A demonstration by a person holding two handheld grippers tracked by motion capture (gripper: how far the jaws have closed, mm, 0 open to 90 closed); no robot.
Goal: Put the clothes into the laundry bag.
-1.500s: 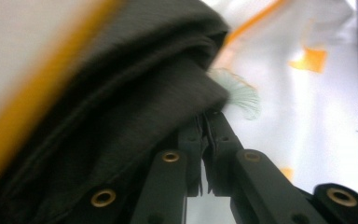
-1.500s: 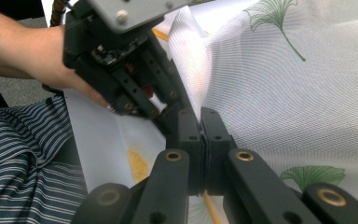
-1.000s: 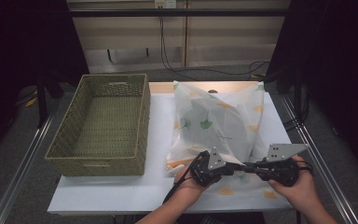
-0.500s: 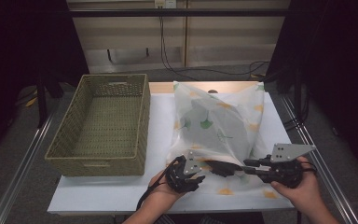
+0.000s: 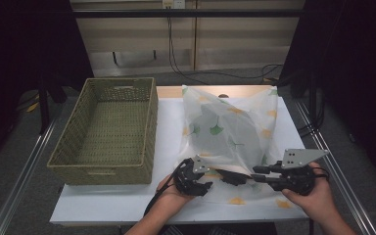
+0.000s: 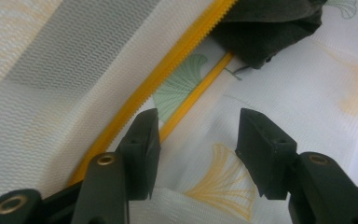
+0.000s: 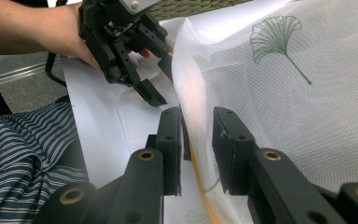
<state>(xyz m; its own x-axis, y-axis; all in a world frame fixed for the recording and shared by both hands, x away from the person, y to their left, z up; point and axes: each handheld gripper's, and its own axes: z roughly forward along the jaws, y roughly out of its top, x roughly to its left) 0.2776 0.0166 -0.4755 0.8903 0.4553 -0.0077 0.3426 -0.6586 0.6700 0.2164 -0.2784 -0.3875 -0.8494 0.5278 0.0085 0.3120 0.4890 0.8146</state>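
1. A white mesh laundry bag [image 5: 230,132], printed with green and yellow ginkgo leaves, lies on the white worktop [image 5: 169,127] to the right of a woven basket [image 5: 107,129]; its near end reaches the person's edge of the worktop.
2. A dark garment [image 6: 270,32] shows inside the bag, seen through the mesh and at the opening.
3. A yellow zipper [image 6: 168,74] edges the bag's opening and runs slantwise across the left gripper view.
4. The left tongs [image 5: 214,177], held in the left hand [image 5: 169,193], sit low at the bag's near left corner, pointing right towards the other tongs.
5. The jaws of the left tongs have just been opening; they stand apart over the mesh just beside the zipper, with nothing pinched between them.
6. The right tongs [image 5: 255,175], held in the right hand [image 5: 311,193], sit at the bag's near right corner and point left.
7. The jaws of the right tongs have also just been opening, now with a narrow gap. The raised edge of the mesh and a strip of yellow zipper pass between them, but the pads do not press on it.
8. In the right gripper view the left tongs [image 7: 161,84] show farther off, at the fold of the mesh.
9. A striped sleeve [image 7: 23,154] lies at that view's lower left.
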